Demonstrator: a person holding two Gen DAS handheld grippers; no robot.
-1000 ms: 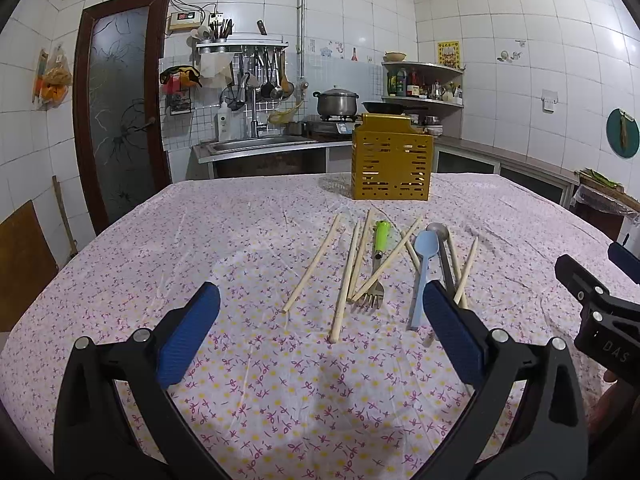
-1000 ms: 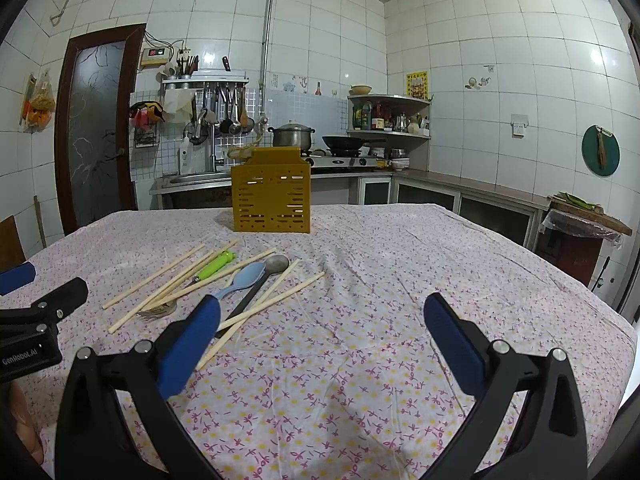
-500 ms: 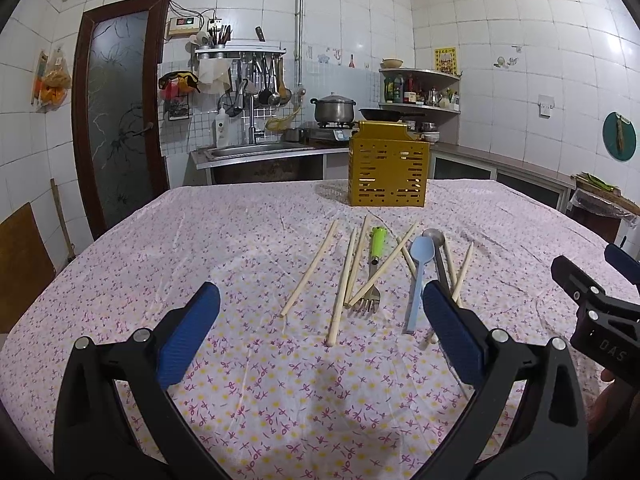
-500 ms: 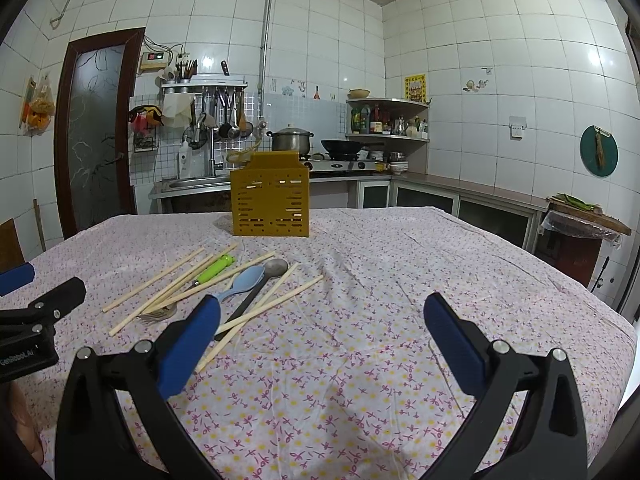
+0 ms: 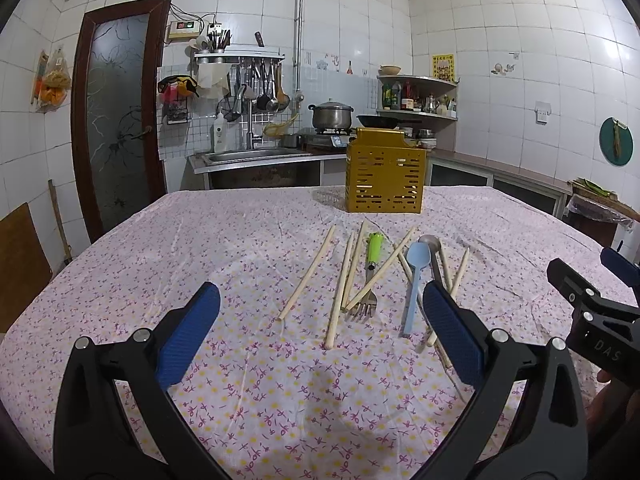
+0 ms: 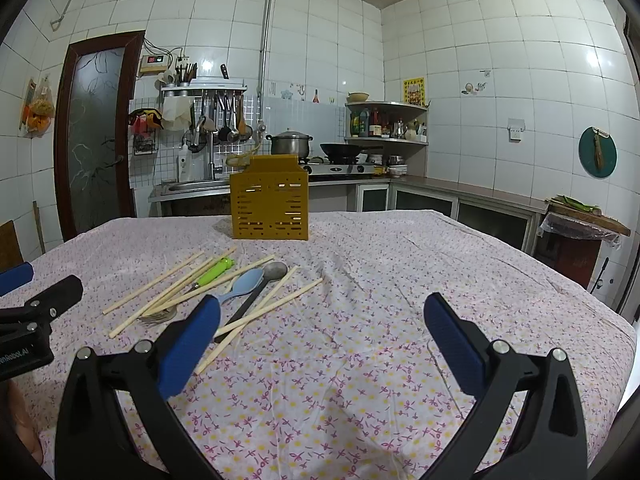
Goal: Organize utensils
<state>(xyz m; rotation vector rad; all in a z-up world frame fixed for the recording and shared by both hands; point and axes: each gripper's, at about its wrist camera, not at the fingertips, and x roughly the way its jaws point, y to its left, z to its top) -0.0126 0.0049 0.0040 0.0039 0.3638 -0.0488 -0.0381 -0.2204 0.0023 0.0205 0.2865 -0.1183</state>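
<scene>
Several wooden chopsticks, a fork with a green handle, a light blue spoon and a dark metal spoon lie loose on the flowered tablecloth. A yellow slotted utensil holder stands upright behind them. My left gripper is open and empty, just short of the pile. My right gripper is open and empty, to the right of the pile.
Each gripper shows at the edge of the other's view: the right one and the left one. Behind the table are a sink counter, a stove with a pot and a door.
Both views have tilted up slightly and the utensils sit a little lower and nearer in frame. Both grippers stay open and empty.
</scene>
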